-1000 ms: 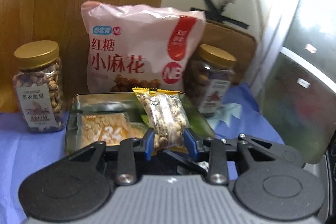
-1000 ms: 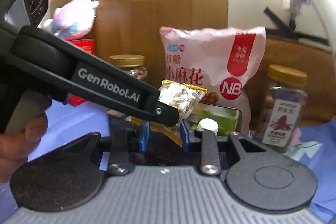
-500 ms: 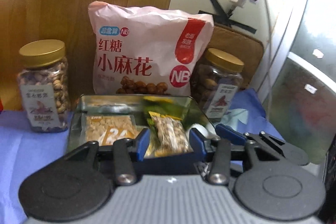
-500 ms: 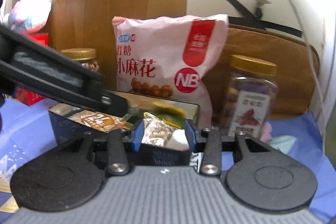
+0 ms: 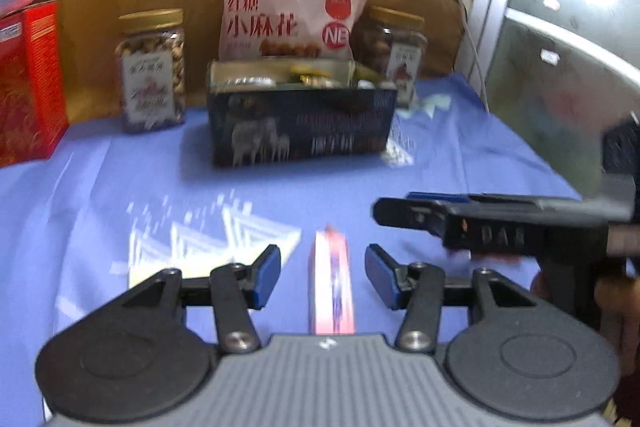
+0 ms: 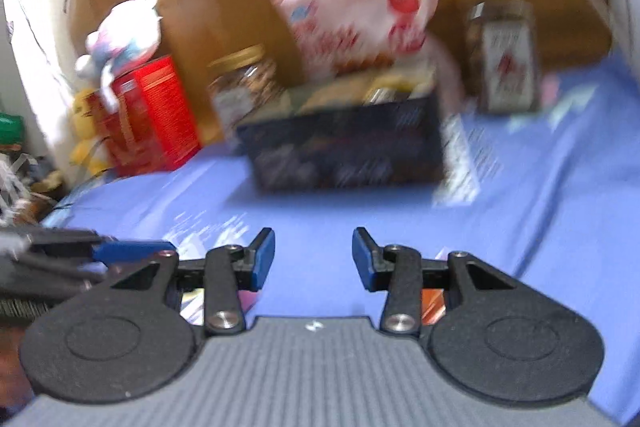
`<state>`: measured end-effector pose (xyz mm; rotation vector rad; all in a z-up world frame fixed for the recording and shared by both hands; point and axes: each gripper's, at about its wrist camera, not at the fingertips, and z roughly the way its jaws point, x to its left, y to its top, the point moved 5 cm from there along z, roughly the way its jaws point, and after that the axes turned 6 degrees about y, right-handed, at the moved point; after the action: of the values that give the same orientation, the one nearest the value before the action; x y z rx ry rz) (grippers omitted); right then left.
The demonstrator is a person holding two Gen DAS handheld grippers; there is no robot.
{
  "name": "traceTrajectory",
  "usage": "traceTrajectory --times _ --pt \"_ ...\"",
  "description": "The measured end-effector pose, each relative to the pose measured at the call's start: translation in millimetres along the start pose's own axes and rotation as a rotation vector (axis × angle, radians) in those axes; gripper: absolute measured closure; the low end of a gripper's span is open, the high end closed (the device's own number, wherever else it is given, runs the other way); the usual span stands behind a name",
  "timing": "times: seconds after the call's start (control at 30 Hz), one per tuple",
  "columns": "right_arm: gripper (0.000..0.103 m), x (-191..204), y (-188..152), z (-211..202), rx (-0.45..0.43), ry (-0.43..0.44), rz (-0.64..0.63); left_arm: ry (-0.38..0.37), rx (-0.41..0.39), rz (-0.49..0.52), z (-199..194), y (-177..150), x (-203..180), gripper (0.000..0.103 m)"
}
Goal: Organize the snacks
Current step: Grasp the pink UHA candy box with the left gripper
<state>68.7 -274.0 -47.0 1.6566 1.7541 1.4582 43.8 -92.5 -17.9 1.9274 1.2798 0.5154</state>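
Plush toy [image 6: 122,31] atop red box [image 6: 154,115].

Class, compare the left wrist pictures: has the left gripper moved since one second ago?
Yes. The left gripper has pulled back from the tin, now far ahead across the blue cloth.

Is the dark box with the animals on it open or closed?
Open. The dark box has no lid on top, and snack packets poke up above its rim in the left wrist view.
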Motion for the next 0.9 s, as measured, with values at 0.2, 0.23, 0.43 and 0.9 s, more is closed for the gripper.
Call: traceTrajectory --times 0.2,0.23,0.43,0.9 --pt "0.057 34.2 -25.9 4.1 0.086 0.117 0.088 -0.112 0.087 -0.022 -16.3 -45.0 1.0 0.056" --pt "0.057 39.7 -29.4 3.6 0.092 0.121 0.084 -0.160 0.095 -0.031 -17.9 -48.3 -1.9 0.056" --pt "0.057 42.8 -32.0 -11.9 0.051 0.071 0.068 -0.413 0.046 -0.004 -40.1 -44.6 -24.9 0.054" --pt "0.057 67.5 -72.4 -55.6 0.104 0.130 -0.202 -0.157 0.002 -0.010 27.7 30.1 29.0 0.039"
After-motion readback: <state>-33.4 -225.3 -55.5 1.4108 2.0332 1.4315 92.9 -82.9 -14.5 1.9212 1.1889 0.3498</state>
